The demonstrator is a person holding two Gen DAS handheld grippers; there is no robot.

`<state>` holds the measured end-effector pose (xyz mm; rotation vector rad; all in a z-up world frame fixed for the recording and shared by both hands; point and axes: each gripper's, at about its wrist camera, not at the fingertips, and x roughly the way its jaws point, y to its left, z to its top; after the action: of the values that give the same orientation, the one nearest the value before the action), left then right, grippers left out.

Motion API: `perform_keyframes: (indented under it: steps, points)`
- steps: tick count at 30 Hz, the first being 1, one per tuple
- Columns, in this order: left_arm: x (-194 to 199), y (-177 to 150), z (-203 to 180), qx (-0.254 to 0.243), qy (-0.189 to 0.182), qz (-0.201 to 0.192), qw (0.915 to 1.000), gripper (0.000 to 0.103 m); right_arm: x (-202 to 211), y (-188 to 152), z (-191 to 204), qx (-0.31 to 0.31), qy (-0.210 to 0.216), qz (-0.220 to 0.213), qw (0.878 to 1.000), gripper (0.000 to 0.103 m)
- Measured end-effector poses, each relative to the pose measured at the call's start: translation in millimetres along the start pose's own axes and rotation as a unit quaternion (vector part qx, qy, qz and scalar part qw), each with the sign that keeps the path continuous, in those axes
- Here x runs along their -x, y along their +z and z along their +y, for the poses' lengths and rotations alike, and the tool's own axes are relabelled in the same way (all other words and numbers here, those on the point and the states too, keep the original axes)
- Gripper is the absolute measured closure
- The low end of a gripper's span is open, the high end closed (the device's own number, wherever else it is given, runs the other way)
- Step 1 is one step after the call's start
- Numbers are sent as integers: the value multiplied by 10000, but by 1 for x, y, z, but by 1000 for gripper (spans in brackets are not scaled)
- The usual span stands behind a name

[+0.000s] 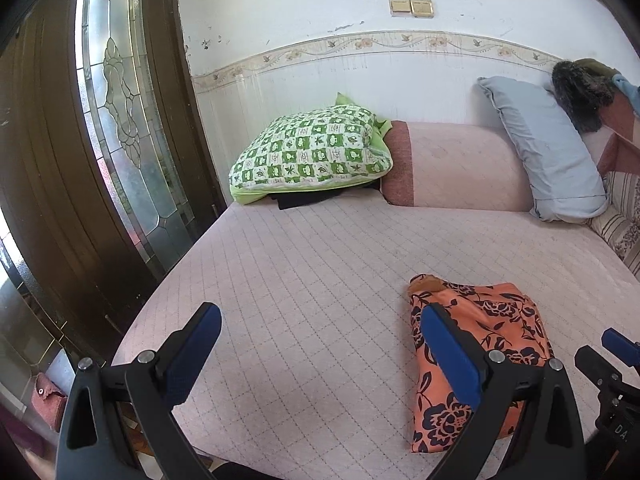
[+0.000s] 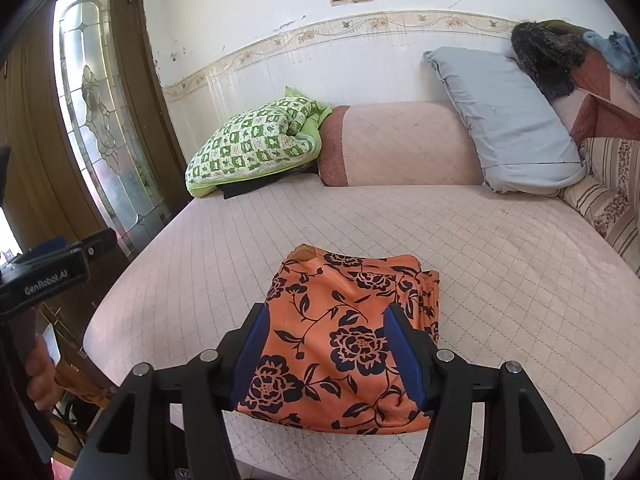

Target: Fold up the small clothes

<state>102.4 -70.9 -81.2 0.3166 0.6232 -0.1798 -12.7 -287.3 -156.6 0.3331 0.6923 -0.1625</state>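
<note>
Folded orange floral garment [image 2: 344, 344] lies near the front edge of a pink quilted bed [image 2: 500, 248].

Its long axis runs from the front edge toward the pillows, with bare quilt left, right and beyond. The left gripper [image 1: 320, 356] is spread wide over bare quilt; the right gripper [image 2: 326, 354] hovers released above the cloth.

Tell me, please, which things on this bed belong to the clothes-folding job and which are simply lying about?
Part of the job:
- orange floral garment, lying folded on the pink quilted bed cover
- left gripper and right gripper, both with nothing between their jaws

Just lying about:
- green checked quilt
- grey pillow
- pink bolster
- dark furry item
</note>
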Motion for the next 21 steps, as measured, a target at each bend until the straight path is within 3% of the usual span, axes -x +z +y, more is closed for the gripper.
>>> perform_keyframes:
  steps: [8,21]
  points:
    - [11,4,-3,-41,68,-55,10000,3,-5,-6,-4,-57,-56,172,9998,40]
    - [35,10,-14,-126,-131,-171,9997,3,6,-6,-5,-41,28,64,10000,40]
